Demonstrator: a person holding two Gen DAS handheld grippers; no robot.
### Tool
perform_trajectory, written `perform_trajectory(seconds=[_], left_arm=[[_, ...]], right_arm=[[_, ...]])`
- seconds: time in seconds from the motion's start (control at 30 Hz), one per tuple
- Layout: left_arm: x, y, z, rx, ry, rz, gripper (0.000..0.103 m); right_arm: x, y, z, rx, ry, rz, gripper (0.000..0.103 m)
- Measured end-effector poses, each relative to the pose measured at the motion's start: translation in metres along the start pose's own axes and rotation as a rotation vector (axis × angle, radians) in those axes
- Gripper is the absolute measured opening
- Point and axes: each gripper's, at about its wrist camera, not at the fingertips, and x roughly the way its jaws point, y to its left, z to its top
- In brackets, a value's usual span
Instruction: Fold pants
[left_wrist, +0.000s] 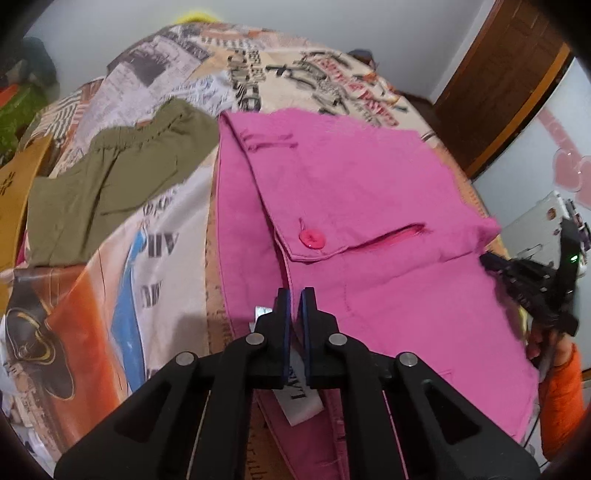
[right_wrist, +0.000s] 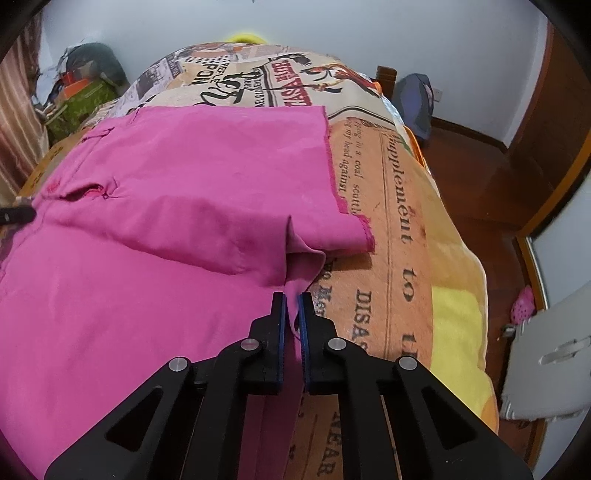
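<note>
1. Bedroom bedspread (right_wrist: 402, 229) carries our pink pants (left_wrist: 354, 177), spread flat ahead of both grippers.
2. Our left gripper (left_wrist: 294, 295) pinches the waistband end by the label; our right gripper (right_wrist: 291, 299) pinches the leg-hem end.
3. Pants run left to right between us; free blanket lies beyond the far edge, olive pants (left_wrist: 107, 173) to the left.

The pants (left_wrist: 354, 192) ahead of the left gripper (left_wrist: 294, 306) are matt pink woven cloth with frayed hems and a glossy plastic button (left_wrist: 312, 238). Under them the bedspread (right_wrist: 391, 229) is soft printed fabric. Both grippers are matt black plastic with bright metal pins.
</note>
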Motion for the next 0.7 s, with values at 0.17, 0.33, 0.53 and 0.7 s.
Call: perform_trajectory(seconds=[0.17, 0.33, 0.53, 0.7], left_arm=[[-0.009, -0.005, 0.0, 0.026, -0.026, 0.018, 0.005], [-0.031, -0.016, 0.01, 0.089, -0.095, 0.033, 0.014], [-0.031, -0.015, 0.03, 0.087, -0.126, 0.038, 0.018], [-0.01, -0.007, 0.038, 0.072, -0.093, 0.04, 0.027]], right_arm=[[-0.011, -0.002, 0.002, 0.01, -0.005, 0.032, 0.006], [-0.032, -0.011, 0.013, 0.027, -0.061, 0.049, 0.011], [-0.035, -0.013, 0.038, 0.002, -0.135, 0.001, 0.036], [-0.014, -0.02, 0.05, 0.008, -0.114, -0.01, 0.039]])
